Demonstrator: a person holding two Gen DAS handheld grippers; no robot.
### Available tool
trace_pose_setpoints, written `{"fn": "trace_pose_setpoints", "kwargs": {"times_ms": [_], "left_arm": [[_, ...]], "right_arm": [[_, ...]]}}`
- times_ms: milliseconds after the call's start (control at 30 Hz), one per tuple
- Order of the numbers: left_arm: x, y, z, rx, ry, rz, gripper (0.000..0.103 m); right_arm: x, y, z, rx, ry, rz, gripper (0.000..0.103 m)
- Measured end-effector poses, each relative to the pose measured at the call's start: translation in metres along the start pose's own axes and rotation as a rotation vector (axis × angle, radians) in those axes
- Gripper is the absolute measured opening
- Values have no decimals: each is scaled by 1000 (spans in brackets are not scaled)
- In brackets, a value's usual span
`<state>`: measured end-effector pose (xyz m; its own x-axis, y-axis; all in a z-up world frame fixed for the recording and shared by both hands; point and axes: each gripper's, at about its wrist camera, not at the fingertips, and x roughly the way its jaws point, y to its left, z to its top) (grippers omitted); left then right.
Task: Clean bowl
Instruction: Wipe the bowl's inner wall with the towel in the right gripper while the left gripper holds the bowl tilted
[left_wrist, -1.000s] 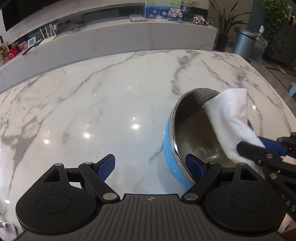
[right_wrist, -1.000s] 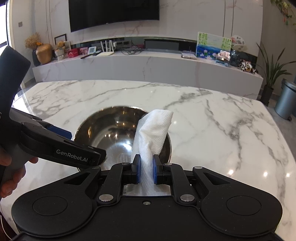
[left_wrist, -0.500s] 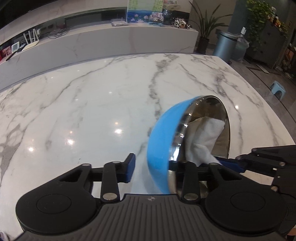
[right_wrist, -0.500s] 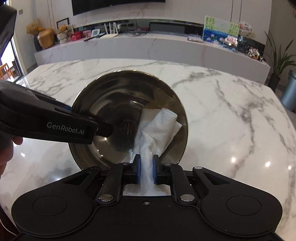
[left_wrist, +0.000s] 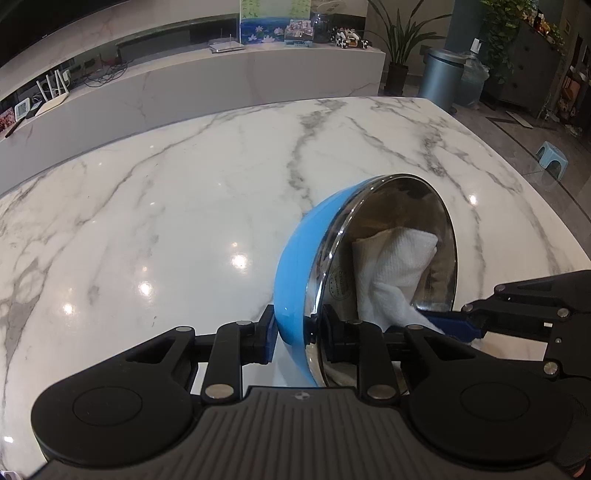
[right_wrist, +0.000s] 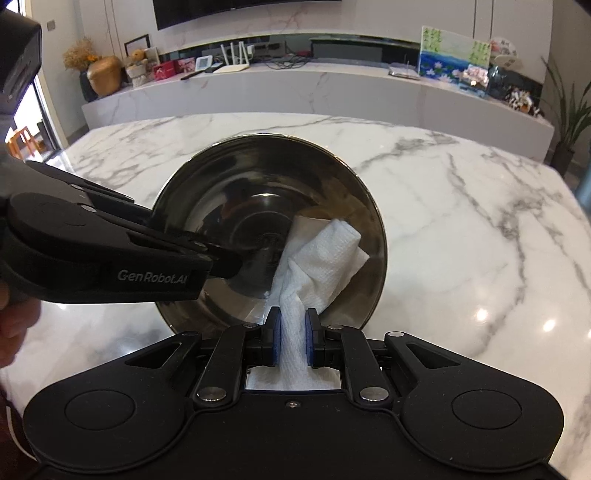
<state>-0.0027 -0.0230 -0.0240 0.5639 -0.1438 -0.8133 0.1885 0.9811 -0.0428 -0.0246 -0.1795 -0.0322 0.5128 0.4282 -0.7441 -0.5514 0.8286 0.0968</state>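
A bowl (left_wrist: 295, 273) with a blue outside and shiny steel inside stands tipped on its edge above the marble table (left_wrist: 166, 206). My left gripper (left_wrist: 297, 338) is shut on the bowl's rim, one finger outside, one inside. In the right wrist view the bowl's (right_wrist: 236, 206) opening faces the camera. My right gripper (right_wrist: 293, 332) is shut on a white paper towel (right_wrist: 321, 254), whose free end presses on the bowl's inner wall at the right. That towel (left_wrist: 391, 266) shows inside the bowl in the left wrist view, with the right gripper (left_wrist: 458, 325) reaching in from the right.
A long marble counter (right_wrist: 332, 88) with small items runs behind the table. A grey bin (left_wrist: 441, 79) and potted plants stand on the floor to the far right. A hand (right_wrist: 14, 325) holds the left gripper at the left edge.
My left gripper closed on the bowl's rim and tipped the bowl up from lying flat. The towel went from above the rim to pressing inside the bowl.
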Motion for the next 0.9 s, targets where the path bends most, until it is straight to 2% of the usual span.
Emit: {"fn": "trace_pose_setpoints", "kwargs": {"times_ms": [167, 233, 367, 467, 667, 800, 900], "left_arm": [[0, -1, -1, 19, -5, 0, 22], [-1, -2, -1, 31, -9, 4, 22], [-1, -4, -1, 41, -15, 12, 22], [-1, -6, -1, 49, -19, 17, 22], [0, -6, -2, 28, -27, 26, 27], [5, -3, -4, -19, 10, 2, 39], [10, 0, -7, -55, 41, -23, 40]], "right_arm": [[0, 2, 0, -25, -2, -4, 11], [0, 6, 0, -48, -8, -31, 11], [0, 19, -3, -174, -29, -138, 11], [2, 23, -5, -201, -26, -149, 11], [4, 8, -2, -95, -9, -86, 11], [7, 3, -2, -55, 0, -68, 11], [7, -1, -2, -14, 3, -39, 11]]}}
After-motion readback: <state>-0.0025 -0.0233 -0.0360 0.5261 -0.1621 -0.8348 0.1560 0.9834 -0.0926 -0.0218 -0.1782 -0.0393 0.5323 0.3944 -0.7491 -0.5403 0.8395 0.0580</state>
